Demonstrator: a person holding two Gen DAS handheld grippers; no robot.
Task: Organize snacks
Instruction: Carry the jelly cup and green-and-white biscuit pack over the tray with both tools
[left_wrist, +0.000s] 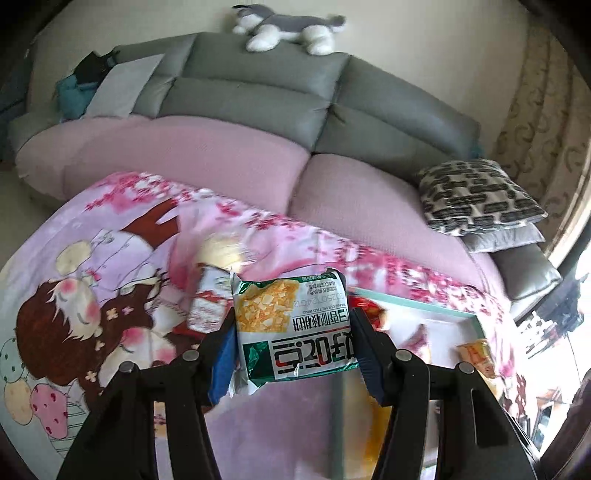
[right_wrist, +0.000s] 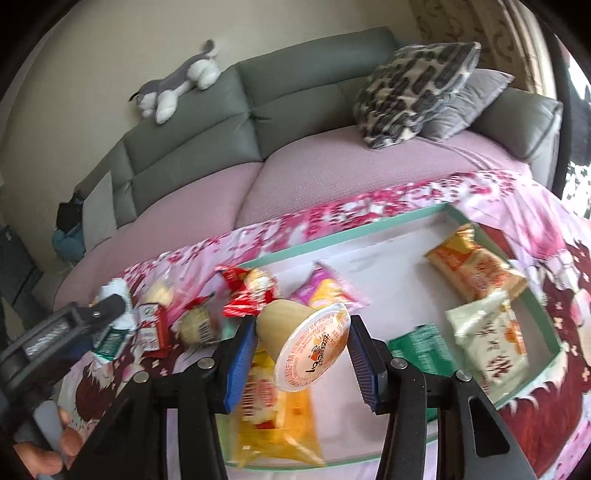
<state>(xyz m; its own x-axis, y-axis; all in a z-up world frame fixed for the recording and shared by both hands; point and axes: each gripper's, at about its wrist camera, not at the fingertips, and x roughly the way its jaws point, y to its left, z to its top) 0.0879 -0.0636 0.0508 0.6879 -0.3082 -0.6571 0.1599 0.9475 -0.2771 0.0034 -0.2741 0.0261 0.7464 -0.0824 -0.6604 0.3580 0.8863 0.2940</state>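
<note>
- Left gripper (left_wrist: 293, 343) clamps green packet (left_wrist: 291, 325) above cloth.
- Right gripper (right_wrist: 303, 354) clamps jelly cup (right_wrist: 308, 345) over tray (right_wrist: 332, 245).
- Several packets already inside tray; about four snacks (right_wrist: 192, 325) left near its left edge.

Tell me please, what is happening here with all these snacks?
A person is sorting snacks into a shallow box with a green rim on a pink cartoon cloth. The left gripper holds a green-and-white snack packet above the cloth. The right gripper holds a pudding cup tilted on its side over the box. Several packets already lie in the box; a few others are still on the cloth beside it.
</note>
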